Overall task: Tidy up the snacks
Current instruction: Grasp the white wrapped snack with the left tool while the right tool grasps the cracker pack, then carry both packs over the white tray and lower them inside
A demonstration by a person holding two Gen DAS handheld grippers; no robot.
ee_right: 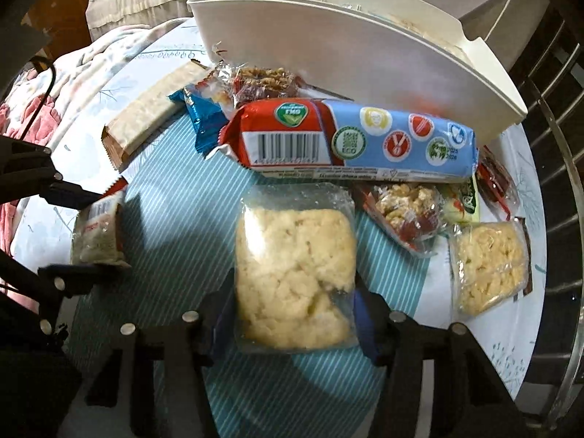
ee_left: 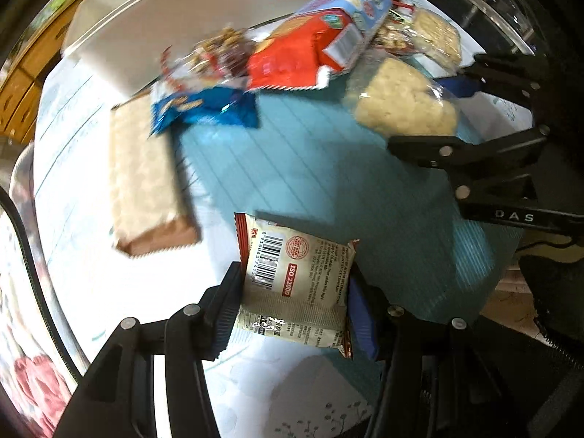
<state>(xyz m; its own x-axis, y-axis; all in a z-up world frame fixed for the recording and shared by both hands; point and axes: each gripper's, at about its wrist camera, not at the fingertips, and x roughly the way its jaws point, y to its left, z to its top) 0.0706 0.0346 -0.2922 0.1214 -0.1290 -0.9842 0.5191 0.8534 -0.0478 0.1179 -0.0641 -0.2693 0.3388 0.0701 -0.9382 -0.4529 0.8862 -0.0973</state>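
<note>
Each hand-held gripper is clamped on a packet, the right hand-held gripper (ee_right: 294,310) holding the rice cake (ee_right: 295,277) with the white bin (ee_right: 365,62) at twelve o'clock, nearer it than the left hand-held gripper (ee_left: 292,303) with its small packet (ee_left: 295,281).

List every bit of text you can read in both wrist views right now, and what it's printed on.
"ISO 22000": red label on the beige snack packet held in the left gripper.
"DAS": on the right gripper's black frame.
"ECO": green badge on the red and blue biscuit pack.
Barcode digits and fine print on both packs: too small to read.
Blue wrapper: blurred.
Clear rice cake bag in the right gripper: no text.
</note>
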